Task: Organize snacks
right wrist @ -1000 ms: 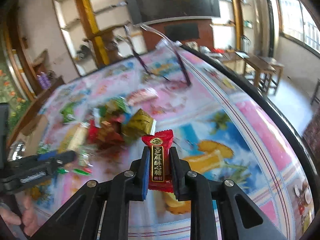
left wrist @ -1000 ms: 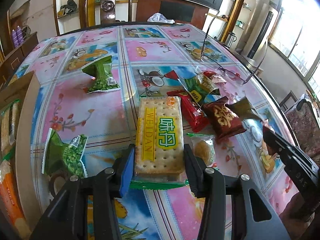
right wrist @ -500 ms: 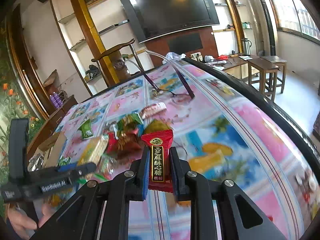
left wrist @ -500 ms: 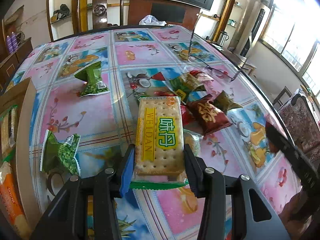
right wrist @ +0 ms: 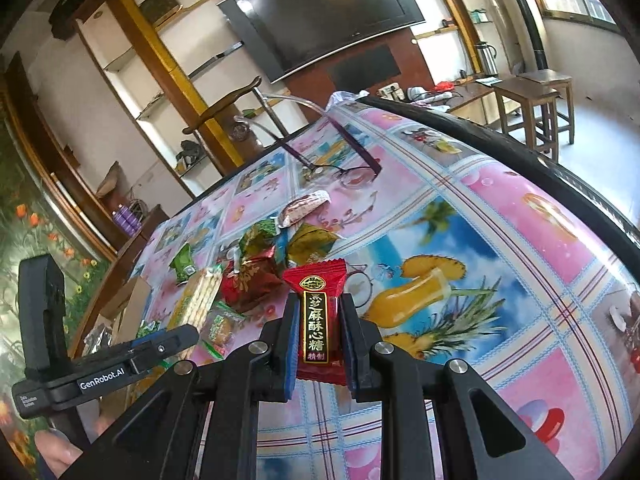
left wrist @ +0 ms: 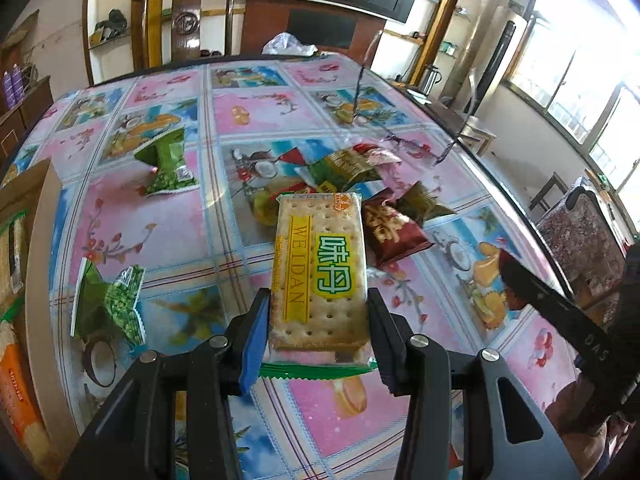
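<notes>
My left gripper (left wrist: pixel 318 320) is shut on a WEIDAN cracker pack (left wrist: pixel 320 272) with a yellow and green label, held above the table. My right gripper (right wrist: pixel 319 328) is shut on a red candy packet (right wrist: pixel 316 316) with gold lettering, held above the table. A pile of snack packets (left wrist: pixel 384 208) lies mid-table, also in the right wrist view (right wrist: pixel 260 268). Two green packets (left wrist: pixel 166 164) (left wrist: pixel 108 300) lie to the left. The left gripper and cracker pack show in the right wrist view (right wrist: pixel 196 300).
An open cardboard box (left wrist: pixel 28 240) with snacks inside stands at the table's left edge. A pair of glasses (right wrist: pixel 344 172) lies at the far right of the floral tablecloth (left wrist: pixel 160 220). A wooden chair (left wrist: pixel 188 12) stands behind the table.
Both grippers have risen and pulled back from the pile, each still holding its packet. The right wrist view has tilted up and now shows more of the room.
</notes>
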`<state>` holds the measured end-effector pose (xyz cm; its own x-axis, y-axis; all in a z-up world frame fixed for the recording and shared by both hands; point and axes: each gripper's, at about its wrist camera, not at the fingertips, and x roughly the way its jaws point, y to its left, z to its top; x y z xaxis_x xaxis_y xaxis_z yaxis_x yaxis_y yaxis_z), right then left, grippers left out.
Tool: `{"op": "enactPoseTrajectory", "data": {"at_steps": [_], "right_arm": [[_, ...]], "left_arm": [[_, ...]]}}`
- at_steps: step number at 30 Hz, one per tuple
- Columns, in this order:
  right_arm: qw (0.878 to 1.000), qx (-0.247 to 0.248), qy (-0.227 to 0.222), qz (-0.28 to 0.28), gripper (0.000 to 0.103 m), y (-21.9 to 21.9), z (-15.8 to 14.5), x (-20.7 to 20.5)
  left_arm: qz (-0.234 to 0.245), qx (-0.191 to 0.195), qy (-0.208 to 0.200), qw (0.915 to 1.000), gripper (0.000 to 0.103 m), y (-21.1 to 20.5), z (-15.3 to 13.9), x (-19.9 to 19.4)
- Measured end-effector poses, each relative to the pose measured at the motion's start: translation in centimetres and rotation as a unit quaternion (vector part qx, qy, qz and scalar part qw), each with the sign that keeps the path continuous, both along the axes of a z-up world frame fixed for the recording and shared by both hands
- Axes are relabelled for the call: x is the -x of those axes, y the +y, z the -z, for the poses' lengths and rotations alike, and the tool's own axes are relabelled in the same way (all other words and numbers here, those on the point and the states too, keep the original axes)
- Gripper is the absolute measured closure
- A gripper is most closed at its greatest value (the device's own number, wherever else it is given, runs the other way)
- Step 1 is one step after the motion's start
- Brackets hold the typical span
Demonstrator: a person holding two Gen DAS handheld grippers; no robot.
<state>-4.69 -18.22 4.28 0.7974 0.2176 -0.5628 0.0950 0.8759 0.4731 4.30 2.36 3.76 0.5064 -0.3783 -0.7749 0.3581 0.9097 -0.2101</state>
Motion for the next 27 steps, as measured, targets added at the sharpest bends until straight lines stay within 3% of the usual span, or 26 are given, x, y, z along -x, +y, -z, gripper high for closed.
{"op": "enactPoseTrajectory", "data": {"at_steps": [27], "right_arm": [[0.999,-0.004,-0.017,-0.032,0.083,0.6,-0.2,0.0]], "left_arm": [[0.034,0.037,-0.015,0.9986,0.058,-0.8,-1.2,1.4]]}}
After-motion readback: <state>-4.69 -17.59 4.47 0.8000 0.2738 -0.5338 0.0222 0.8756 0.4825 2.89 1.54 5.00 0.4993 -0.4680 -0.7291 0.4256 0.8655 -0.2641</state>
